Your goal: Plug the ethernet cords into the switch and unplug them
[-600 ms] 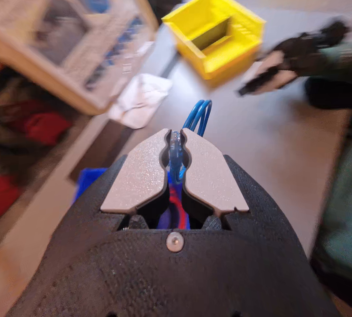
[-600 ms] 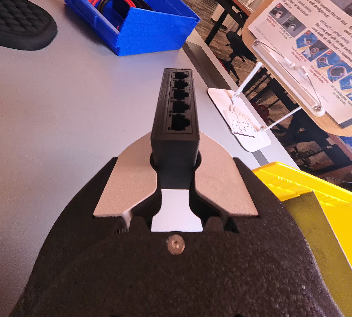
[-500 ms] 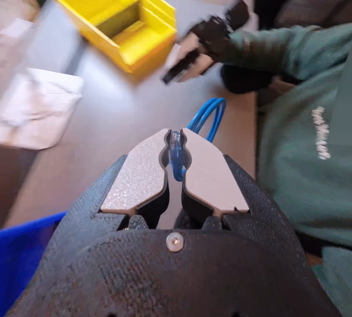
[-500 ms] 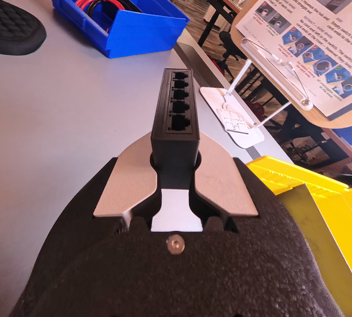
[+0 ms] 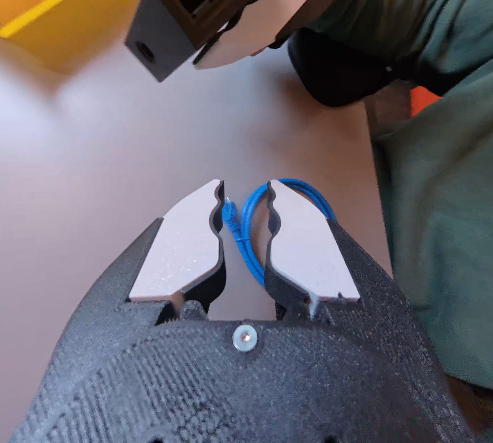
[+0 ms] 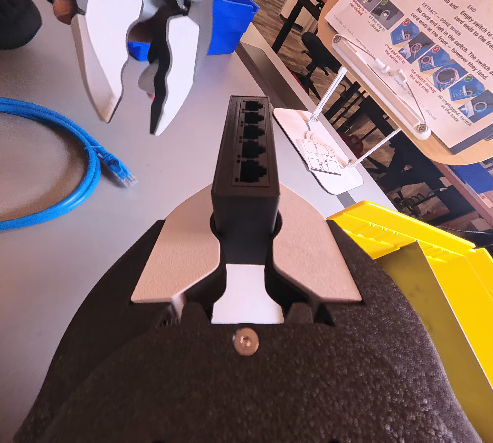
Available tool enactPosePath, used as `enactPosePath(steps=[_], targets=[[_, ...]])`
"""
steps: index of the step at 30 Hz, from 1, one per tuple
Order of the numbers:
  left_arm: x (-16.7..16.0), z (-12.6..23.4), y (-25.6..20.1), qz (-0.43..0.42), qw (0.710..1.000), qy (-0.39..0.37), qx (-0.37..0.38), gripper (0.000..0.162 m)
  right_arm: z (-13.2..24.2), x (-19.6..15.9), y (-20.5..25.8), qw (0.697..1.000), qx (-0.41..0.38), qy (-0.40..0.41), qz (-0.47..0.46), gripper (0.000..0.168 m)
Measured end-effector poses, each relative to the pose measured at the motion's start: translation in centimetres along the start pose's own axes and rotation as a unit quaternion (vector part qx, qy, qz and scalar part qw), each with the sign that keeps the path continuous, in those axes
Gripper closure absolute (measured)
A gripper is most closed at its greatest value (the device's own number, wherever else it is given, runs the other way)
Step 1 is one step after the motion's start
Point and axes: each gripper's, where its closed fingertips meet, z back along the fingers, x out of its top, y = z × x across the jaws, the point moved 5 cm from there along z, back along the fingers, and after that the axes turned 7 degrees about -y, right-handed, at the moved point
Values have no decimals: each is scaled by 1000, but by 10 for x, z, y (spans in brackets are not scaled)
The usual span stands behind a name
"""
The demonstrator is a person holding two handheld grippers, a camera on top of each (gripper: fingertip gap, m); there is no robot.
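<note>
My right gripper (image 6: 246, 217) is shut on the near end of a black switch (image 6: 250, 142) and holds it above the grey table with its row of empty ports facing up. The switch also shows at the top of the left wrist view (image 5: 170, 22). A blue ethernet cord (image 6: 88, 163) lies coiled on the table to the left, its plug (image 6: 117, 169) pointing toward the switch. My left gripper (image 5: 245, 183) is open and empty, hanging just above the cord (image 5: 246, 243). In the right wrist view it (image 6: 132, 123) points down, left of the switch.
A blue bin (image 6: 229, 19) stands at the back. A yellow bin (image 6: 400, 238) sits close on the right. A white stand base (image 6: 320, 158) holds an instruction board (image 6: 426, 30) at the table's right edge. A person's green sleeve (image 5: 426, 137) is on the right.
My left gripper carried the blue cord from the blue bin toward the switch, then opened. The cord now lies on the table. The right gripper still holds the switch.
</note>
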Motion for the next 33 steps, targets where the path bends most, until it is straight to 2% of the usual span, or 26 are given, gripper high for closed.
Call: enactPosePath(steps=[4, 9, 12, 16, 26, 29, 33], targets=[[-24, 5, 8, 0, 994, 32, 104, 132, 0, -1, -1, 1000, 0, 1, 4, 139], [-49, -18, 7, 40, 989, 30, 137, 129, -2, -2, 2, 1000, 5, 4, 9, 139], [-55, -28, 3, 31, 988, 44, 145, 130, -3, 0, 4, 1000, 5, 3, 11, 139], [-58, -29, 7, -15, 979, 56, 197, 132, -2, 0, 5, 1000, 2, 6, 12, 139], [-60, -28, 4, -51, 972, 62, 222, 132, -4, -4, 8, 1000, 8, 11, 11, 139], [-64, -24, 5, -38, 974, 60, 216, 131, -4, -4, 8, 1000, 9, 11, 10, 139], [-68, -27, 6, -19, 981, 36, 191, 141, -6, -5, 9, 1000, 12, 11, 10, 139]])
